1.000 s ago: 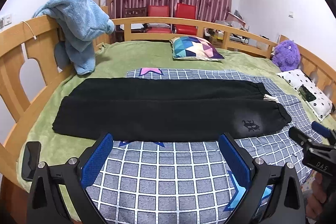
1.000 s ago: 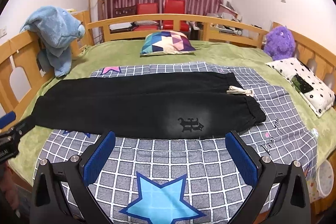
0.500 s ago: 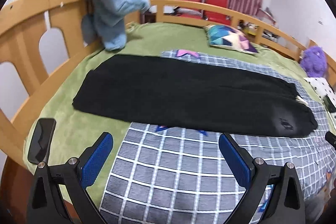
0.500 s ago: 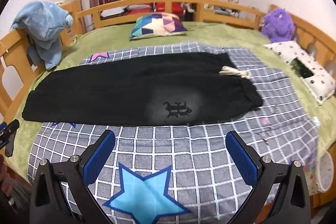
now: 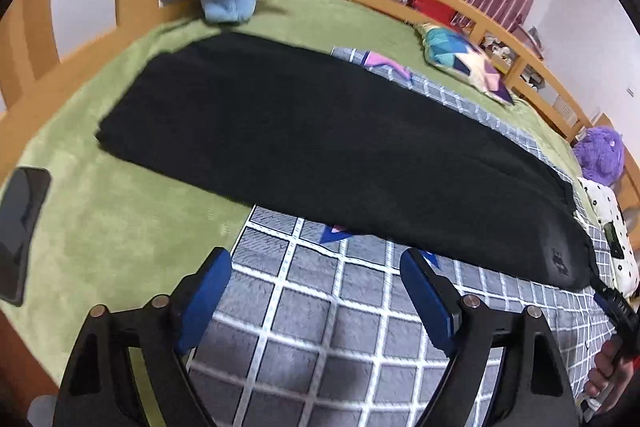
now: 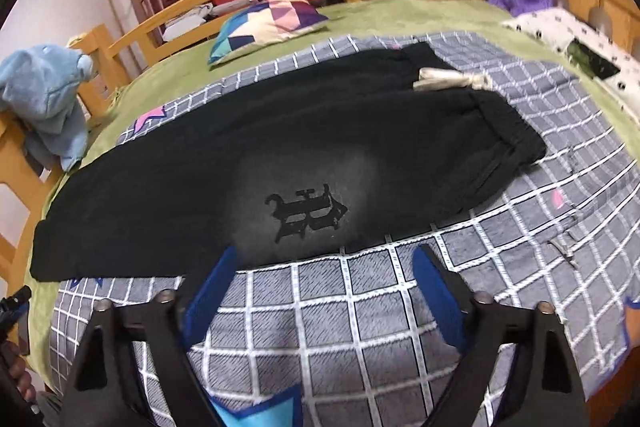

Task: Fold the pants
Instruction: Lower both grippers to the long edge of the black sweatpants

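Black pants (image 6: 256, 163) lie flat, folded lengthwise, across the middle of the bed, on a grey checked blanket (image 6: 360, 319) and partly on the green cover (image 5: 100, 227). The waistband with its pale drawstring (image 6: 452, 81) points to the bed's right side, the leg ends to the left rail. The left tool (image 5: 316, 291) and the right tool (image 6: 324, 283) hover over the blanket just short of the pants' near edge, each with its jaws closing and nothing between them. A patterned pillow (image 6: 268, 23) lies toward the far rail; a blue plush toy (image 6: 44, 95) hangs on the left rail.
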